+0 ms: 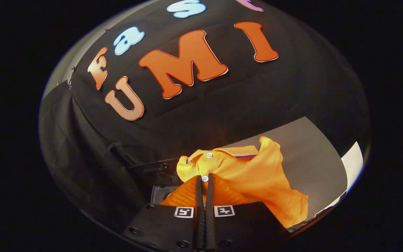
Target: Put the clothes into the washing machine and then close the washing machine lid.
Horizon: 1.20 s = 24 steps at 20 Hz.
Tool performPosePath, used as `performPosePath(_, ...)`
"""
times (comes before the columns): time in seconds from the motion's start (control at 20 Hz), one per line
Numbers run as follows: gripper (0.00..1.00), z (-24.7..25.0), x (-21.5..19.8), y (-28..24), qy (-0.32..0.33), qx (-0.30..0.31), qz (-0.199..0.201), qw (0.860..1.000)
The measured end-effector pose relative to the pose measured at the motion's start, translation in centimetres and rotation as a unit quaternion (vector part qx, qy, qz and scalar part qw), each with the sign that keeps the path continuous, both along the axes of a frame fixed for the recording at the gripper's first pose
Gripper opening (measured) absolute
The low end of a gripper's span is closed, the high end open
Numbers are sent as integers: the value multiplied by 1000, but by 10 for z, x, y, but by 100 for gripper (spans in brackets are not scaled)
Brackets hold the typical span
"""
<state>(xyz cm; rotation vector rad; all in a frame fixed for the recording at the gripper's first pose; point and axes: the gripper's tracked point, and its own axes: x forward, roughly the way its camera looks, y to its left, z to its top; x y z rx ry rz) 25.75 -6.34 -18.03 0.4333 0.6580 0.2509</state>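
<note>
Two fingers of the gripper (204, 180) pinch the orange shirt (254, 175) by its white buttons. It hangs above the gray table (313, 154). No label can be read on it.
</note>
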Motion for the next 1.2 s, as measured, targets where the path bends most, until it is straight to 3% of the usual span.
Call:
performPosePath(0.3, 8, 28, -8, 60, -35, -17, -11, 999)
performPosePath(0.65, 8, 44, -18, 136, -60, -46, 11, 997)
performPosePath(1.05, 8, 41, -26, 212, -85, -46, 64, 993)
performPosePath(1.2, 8, 43, -31, 246, -103, -34, 104, 989)
